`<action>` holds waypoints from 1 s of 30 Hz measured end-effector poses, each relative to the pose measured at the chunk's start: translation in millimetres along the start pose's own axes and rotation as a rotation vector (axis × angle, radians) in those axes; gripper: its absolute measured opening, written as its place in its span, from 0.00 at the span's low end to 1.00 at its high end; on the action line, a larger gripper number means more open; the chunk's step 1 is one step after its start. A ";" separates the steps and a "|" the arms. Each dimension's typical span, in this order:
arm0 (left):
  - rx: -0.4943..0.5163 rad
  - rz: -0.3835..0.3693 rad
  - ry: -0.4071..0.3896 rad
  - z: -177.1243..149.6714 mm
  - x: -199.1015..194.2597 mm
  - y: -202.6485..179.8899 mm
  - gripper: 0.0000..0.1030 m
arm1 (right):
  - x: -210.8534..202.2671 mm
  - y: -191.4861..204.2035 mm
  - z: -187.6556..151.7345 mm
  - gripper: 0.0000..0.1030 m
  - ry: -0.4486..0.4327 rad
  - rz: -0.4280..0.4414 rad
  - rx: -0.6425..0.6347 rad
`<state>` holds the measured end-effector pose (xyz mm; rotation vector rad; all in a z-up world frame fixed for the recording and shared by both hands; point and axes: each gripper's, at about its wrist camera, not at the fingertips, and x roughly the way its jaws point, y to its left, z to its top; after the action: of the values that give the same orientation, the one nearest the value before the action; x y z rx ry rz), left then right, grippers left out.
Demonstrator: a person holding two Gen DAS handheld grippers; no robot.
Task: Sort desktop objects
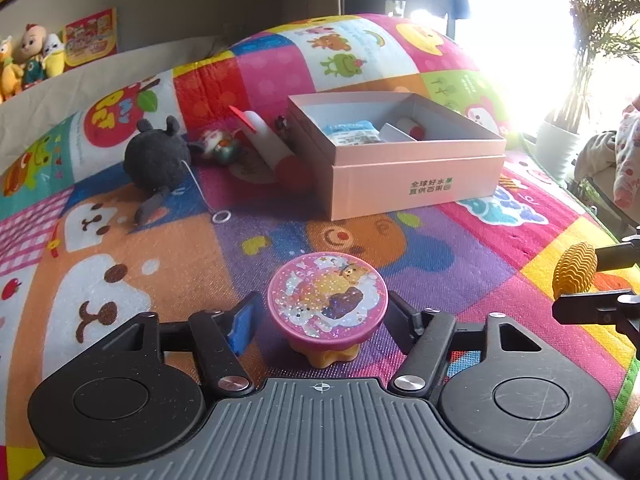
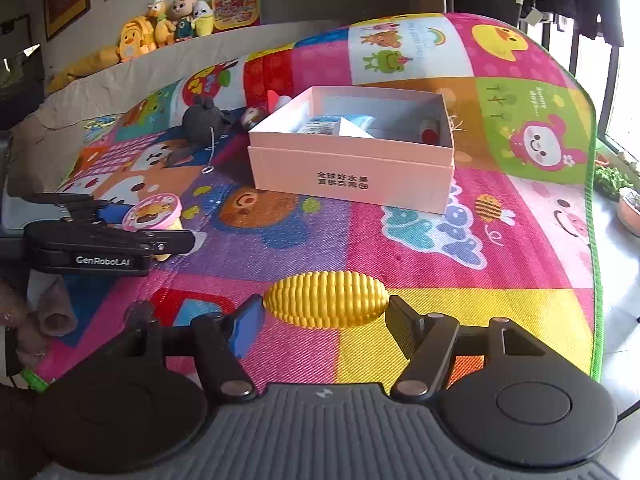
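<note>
A round toy pot with a glittery pink lid (image 1: 328, 300) stands on a yellow base on the play mat. My left gripper (image 1: 326, 308) is shut on it, its pads against the lid's rim; in the right wrist view the same gripper (image 2: 156, 226) grips the pot (image 2: 152, 210) at far left. A yellow toy corn cob (image 2: 326, 300) lies crosswise between the fingers of my right gripper (image 2: 326, 312), which is shut on its two ends. The left wrist view shows that gripper (image 1: 576, 280) with the cob (image 1: 576, 268) at the right edge. The open pink box (image 1: 400, 184) (image 2: 352, 176) sits beyond both.
The box holds a blue packet (image 1: 350, 132) and a white and red item (image 1: 408, 126). Left of it lie a black plush (image 1: 158, 160), a small figurine (image 1: 218, 146) and a white tube (image 1: 264, 136). The mat's green edge (image 2: 596, 240) runs along the right. Fingers of a hand (image 2: 48, 316) show low left.
</note>
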<state>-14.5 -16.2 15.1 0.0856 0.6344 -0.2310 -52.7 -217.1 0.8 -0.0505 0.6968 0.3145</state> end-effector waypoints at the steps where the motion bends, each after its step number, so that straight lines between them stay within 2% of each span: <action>1: 0.003 -0.004 -0.002 0.9 -0.5 -0.3 0.59 | -2.0 0.9 -0.5 0.65 -0.002 0.011 -0.005; 7: 0.033 -0.024 -0.032 19.1 -8.9 -2.5 0.59 | -16.4 -8.1 3.1 0.65 -0.037 0.013 -0.002; 11: 0.102 -0.051 -0.130 66.7 -12.6 -10.3 0.59 | -34.2 -23.9 19.3 0.65 -0.123 -0.021 -0.011; 13: 0.136 -0.070 -0.186 95.7 -6.3 -17.1 0.59 | -42.9 -33.4 38.3 0.65 -0.181 -0.041 -0.012; 17: 0.181 -0.103 -0.295 153.0 24.2 -36.1 0.59 | -48.6 -57.0 100.1 0.65 -0.301 -0.089 0.016; 19: 0.171 -0.134 -0.310 176.8 47.9 -42.7 0.60 | -43.3 -67.0 132.4 0.65 -0.343 -0.092 0.033; 20: 0.158 -0.150 -0.306 186.8 61.0 -44.1 0.69 | -37.2 -71.1 151.2 0.65 -0.358 -0.091 0.038; 21: 0.148 -0.162 -0.290 193.5 71.7 -43.7 0.85 | -31.4 -73.4 165.3 0.65 -0.365 -0.093 0.042; 23: 0.123 -0.184 -0.278 196.7 83.0 -38.3 0.93 | -12.3 -76.9 198.6 0.65 -0.361 -0.086 0.046; 25: 0.120 -0.170 -0.270 186.1 80.3 -27.6 0.93 | 9.6 -79.2 221.6 0.72 -0.326 -0.068 0.052; 27: 0.121 -0.132 -0.260 165.4 71.3 -12.2 0.94 | 28.8 -81.0 232.5 0.72 -0.305 -0.078 0.064; 30: 0.100 -0.071 -0.199 126.4 57.5 13.2 0.96 | 51.0 -80.3 233.1 0.72 -0.279 -0.082 0.051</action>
<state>106.5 -33.1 82.5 0.1343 0.4281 -0.3355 153.6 -244.8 142.5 0.0131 0.4242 0.2196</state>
